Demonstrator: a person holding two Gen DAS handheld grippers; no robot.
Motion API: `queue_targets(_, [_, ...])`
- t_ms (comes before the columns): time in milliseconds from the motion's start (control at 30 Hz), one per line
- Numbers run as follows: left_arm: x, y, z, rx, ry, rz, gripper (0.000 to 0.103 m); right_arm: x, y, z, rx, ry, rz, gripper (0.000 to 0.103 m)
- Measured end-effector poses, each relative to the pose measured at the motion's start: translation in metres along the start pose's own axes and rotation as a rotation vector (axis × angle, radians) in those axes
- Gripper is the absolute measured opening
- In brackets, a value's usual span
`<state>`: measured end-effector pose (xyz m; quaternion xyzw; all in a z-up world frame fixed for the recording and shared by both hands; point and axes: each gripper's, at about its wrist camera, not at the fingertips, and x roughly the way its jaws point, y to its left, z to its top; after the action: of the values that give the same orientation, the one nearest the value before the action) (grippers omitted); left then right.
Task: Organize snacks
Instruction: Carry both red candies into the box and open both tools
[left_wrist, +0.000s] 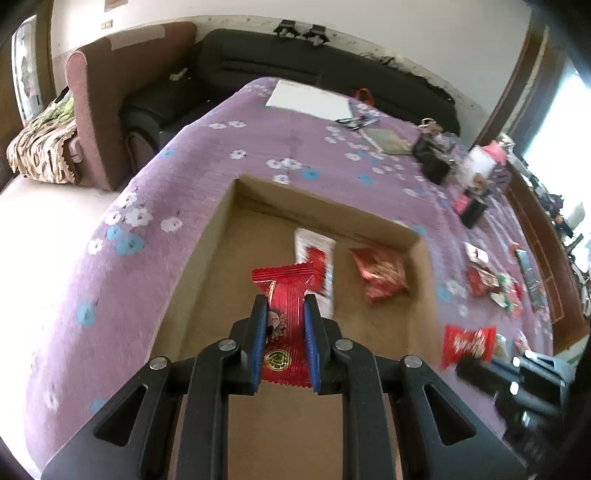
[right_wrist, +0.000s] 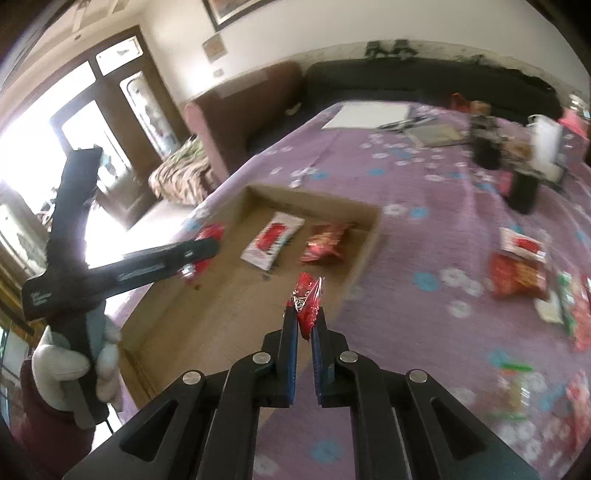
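— Where are the two claws?

— Both hang over the cardboard box (left_wrist: 221, 236) that sits on the purple flowered tabletop (left_wrist: 155, 206). The left claw (left_wrist: 285, 306) is pinching a long red snack packet (left_wrist: 282, 295) by its middle, the blue pads pressed against both sides of the wrapper, and the packet's crimped end points towards the far wall of the box.

— And the right one?

— The right claw (right_wrist: 304, 317) is pressed together on a small red candy wrapper (right_wrist: 308, 301), held edge-on just past the fingertips. It hangs above the box's near right edge.

— What lies in the box?

— Two things, on the floor near the far wall: a white-and-red sachet (left_wrist: 316, 254) and, beside it to the right, a crinkled red-and-gold snack bag (left_wrist: 380, 275). They lie close together but apart.

— Does either camera catch the other claw?

— Yes. The right wrist view shows the left claw from the side, its grip held in a white-gloved hand (right_wrist: 74, 365) above a dark red sleeve, with the red packet at its tip over the box's left wall.

— Where are the other snacks?

— More loose snacks (right_wrist: 521, 273) lie scattered on the cloth to the right of the box, mostly red wrappers with some green; they are blurred, so I cannot read them.
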<state>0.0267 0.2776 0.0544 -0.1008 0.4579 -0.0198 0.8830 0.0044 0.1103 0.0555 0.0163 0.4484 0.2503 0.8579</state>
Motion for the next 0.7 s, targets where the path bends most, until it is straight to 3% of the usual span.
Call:
queue_targets(300, [0.041,0.027,0.018,-0.058,0.061,0.01,0.016,0.074,0.02,0.022,0.012,0.106,0.009,0.007])
queue_targets(533, [0.045,0.034,0.026,-0.088,0.054,-0.005,0.018,0.094,0.02,0.026,0.03,0.124,0.006,0.007])
queue_targets(567, [0.045,0.035,0.027,-0.093,0.053,-0.009,0.018,0.095,0.02,0.026,0.032,0.121,0.006,0.011])
queue_targets(600, [0.045,0.036,0.028,-0.097,0.053,-0.016,0.02,0.095,0.02,0.026,0.034,0.114,0.004,0.011])
queue_targets(700, [0.042,0.035,0.029,-0.107,0.047,-0.031,0.038,0.092,0.02,0.026,0.042,0.1,0.015,0.016])
